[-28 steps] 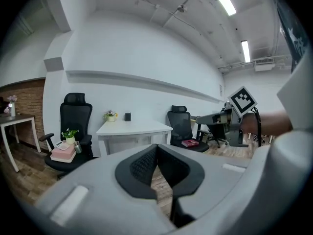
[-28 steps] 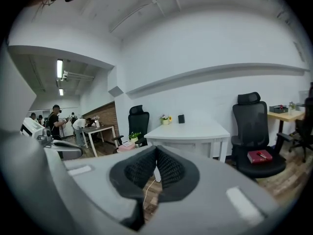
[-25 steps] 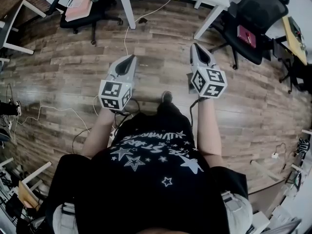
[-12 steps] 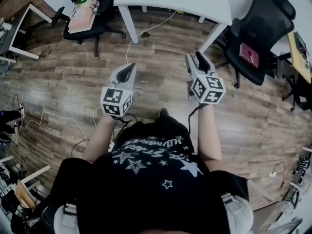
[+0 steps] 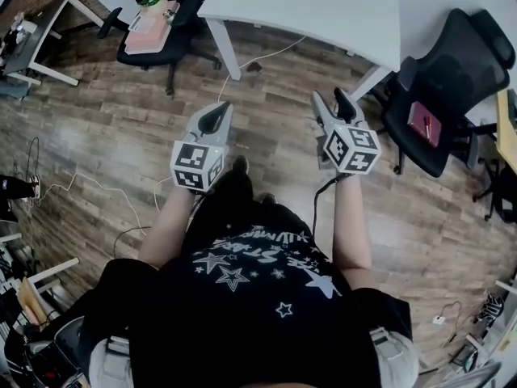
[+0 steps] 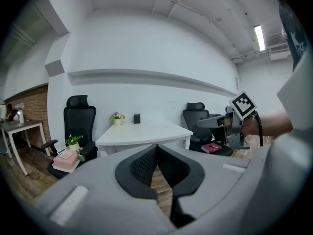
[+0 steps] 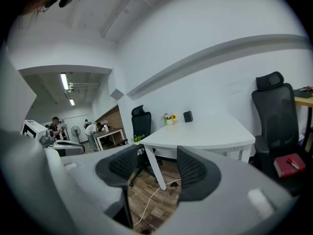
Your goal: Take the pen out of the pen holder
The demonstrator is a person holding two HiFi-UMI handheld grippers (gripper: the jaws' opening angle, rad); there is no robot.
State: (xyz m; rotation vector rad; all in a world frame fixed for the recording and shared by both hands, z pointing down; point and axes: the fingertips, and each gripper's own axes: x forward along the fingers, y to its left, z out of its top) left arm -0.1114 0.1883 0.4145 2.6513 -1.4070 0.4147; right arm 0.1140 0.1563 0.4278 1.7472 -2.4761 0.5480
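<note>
Pen holder (image 7: 188, 116) stands far back on white tabletop (image 7: 215, 133) beside flower pot (image 7: 169, 118). Only the gripper views show it, and the pen is too small to see. Head view catches just the tabletop's near part. Left hand-held gripper (image 6: 156, 151) closed, empty. Right hand-held gripper (image 7: 156, 155) jaws opening, nothing between.

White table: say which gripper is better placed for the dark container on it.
Right, probably: right gripper jaws are opening, empty, facing the dark container on the white table; left gripper is shut.
</note>
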